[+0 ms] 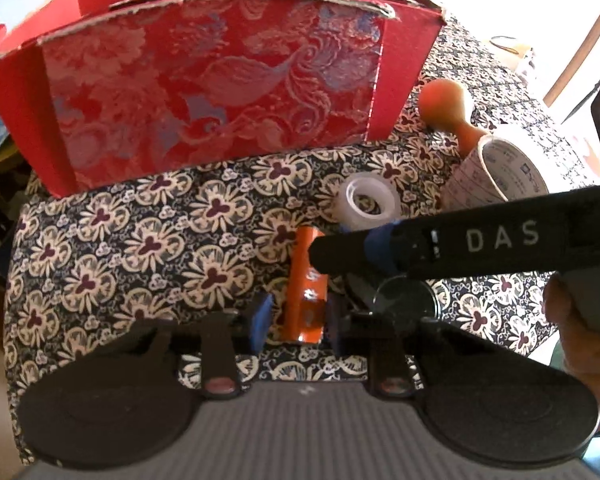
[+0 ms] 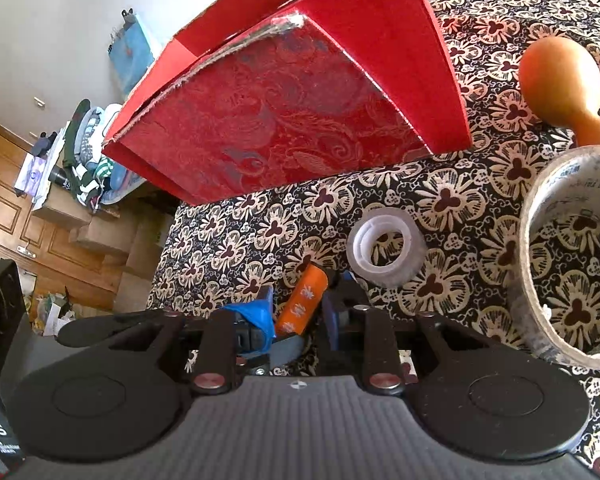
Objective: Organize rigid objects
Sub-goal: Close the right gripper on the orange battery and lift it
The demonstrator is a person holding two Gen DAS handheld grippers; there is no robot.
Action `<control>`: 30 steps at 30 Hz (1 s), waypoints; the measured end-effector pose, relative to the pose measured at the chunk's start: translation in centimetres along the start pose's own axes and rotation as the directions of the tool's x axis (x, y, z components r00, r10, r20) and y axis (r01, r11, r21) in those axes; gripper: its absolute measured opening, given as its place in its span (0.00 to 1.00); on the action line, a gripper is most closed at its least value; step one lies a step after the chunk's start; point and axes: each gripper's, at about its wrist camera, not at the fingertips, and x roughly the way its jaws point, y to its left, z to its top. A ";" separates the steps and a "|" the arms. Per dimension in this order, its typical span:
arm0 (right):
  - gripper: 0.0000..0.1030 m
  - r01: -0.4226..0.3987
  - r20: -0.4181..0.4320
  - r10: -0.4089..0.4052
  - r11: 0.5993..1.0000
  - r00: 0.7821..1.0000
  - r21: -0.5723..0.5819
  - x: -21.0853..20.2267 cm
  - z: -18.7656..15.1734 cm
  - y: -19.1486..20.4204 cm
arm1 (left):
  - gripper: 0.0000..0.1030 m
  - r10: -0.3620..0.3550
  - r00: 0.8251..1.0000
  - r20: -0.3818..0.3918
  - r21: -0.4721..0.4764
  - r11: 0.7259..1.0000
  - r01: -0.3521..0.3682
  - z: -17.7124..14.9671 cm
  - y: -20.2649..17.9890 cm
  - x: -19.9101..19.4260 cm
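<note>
An orange cylinder [image 1: 303,292] lies on the patterned cloth between the fingers of my left gripper [image 1: 300,320], which stand apart with a gap on each side. My right gripper [image 2: 300,312] also brackets the orange cylinder [image 2: 305,300]; its black finger [image 1: 356,250] reaches in from the right over the cylinder's top in the left wrist view. I cannot tell whether the right jaws press on it. The open red brocade box [image 1: 204,92] stands behind, also in the right wrist view [image 2: 284,120].
A small clear tape roll [image 1: 368,200] [image 2: 386,248], a large tape roll [image 1: 496,170] [image 2: 572,256] and an orange wooden gourd-shaped piece [image 1: 446,108] [image 2: 560,76] lie to the right on the floral cloth [image 1: 140,240]. The table edge drops off at left.
</note>
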 end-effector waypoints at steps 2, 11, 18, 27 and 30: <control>0.09 0.006 -0.006 -0.006 1.000 1.000 -0.002 0.3 0.2 0.3 | 0.20 -0.002 1.000 -0.002 0.004 1.000 0.002 0.1 0.0 0.4; 0.12 0.036 -0.045 -0.036 0.999 0.998 -0.007 2.0 0.4 0.9 | 0.19 0.000 0.999 0.034 -0.057 0.998 0.002 0.0 1.0 0.2; 0.12 -0.009 -0.062 0.013 0.998 0.998 0.068 3.1 0.9 0.4 | 0.19 -0.077 0.996 0.035 -0.116 0.990 0.080 0.2 2.6 0.0; 0.13 -0.077 -0.061 0.088 0.984 0.994 0.161 4.0 1.8 -0.4 | 0.18 -0.203 0.977 0.056 -0.279 0.937 0.211 0.8 6.7 0.1; 0.12 -0.098 -0.073 0.113 0.976 0.991 0.193 4.3 2.2 -0.7 | 0.18 -0.242 0.968 0.071 -0.295 0.922 0.252 1.0 7.3 0.0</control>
